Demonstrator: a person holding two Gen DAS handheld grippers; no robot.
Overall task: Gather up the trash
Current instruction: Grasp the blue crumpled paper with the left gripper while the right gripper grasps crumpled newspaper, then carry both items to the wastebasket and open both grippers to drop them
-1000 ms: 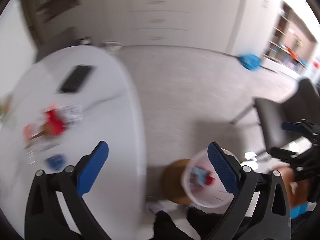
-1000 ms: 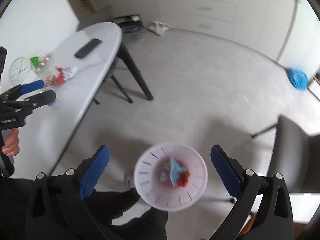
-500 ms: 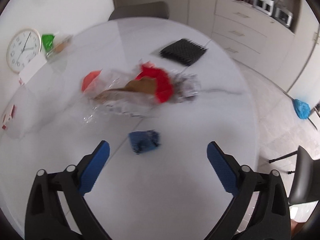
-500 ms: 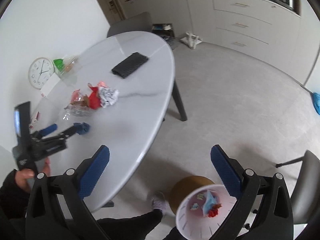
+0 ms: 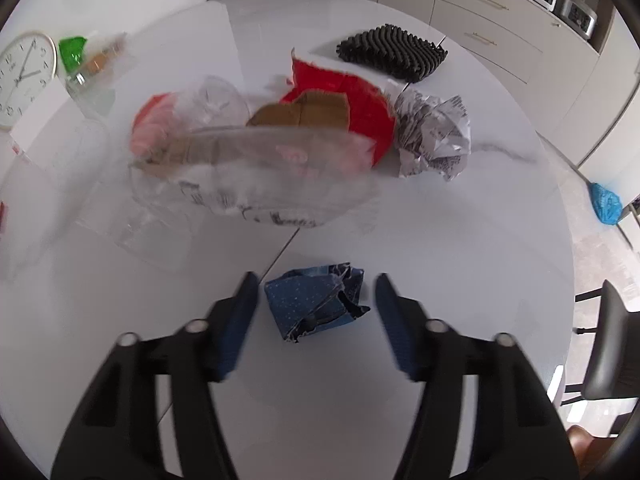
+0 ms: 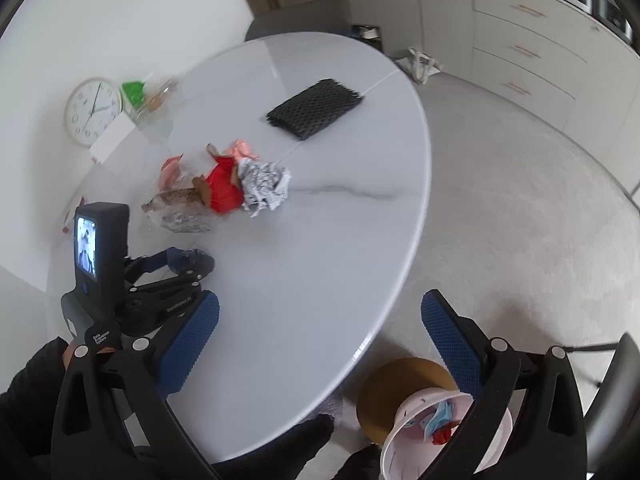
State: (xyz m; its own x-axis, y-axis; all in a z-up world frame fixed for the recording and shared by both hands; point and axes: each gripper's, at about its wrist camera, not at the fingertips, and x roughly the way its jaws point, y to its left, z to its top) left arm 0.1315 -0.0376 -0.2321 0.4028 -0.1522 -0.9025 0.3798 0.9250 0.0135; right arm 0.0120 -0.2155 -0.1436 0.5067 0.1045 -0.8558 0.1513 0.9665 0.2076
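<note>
A crumpled blue wrapper (image 5: pixel 316 304) lies on the white table (image 5: pixel 440 280), between the blue pads of my left gripper (image 5: pixel 314 300). The jaws are closing, and a narrow gap still shows on each side of the wrapper. Beyond it is a heap of trash: a clear plastic bag (image 5: pixel 256 168), a red wrapper (image 5: pixel 352 108) and a ball of crumpled newspaper (image 5: pixel 432 132). In the right wrist view my right gripper (image 6: pixel 320 308) hangs open and empty over the table's near edge. The white bin (image 6: pixel 394 452), holding some scraps, stands on the floor under its right finger.
A black mesh mat (image 5: pixel 392 52) lies at the table's far side. A wall clock (image 5: pixel 20 76) and a green-topped bag (image 5: pixel 72 50) sit at the left. A brown stool (image 6: pixel 384 384) stands by the bin, and a dark chair (image 5: pixel 612 348) at the right.
My left gripper swung from over the bin to the table and dropped down around the blue wrapper, its jaws narrowing. The right gripper moved from above the bin toward the table edge.
</note>
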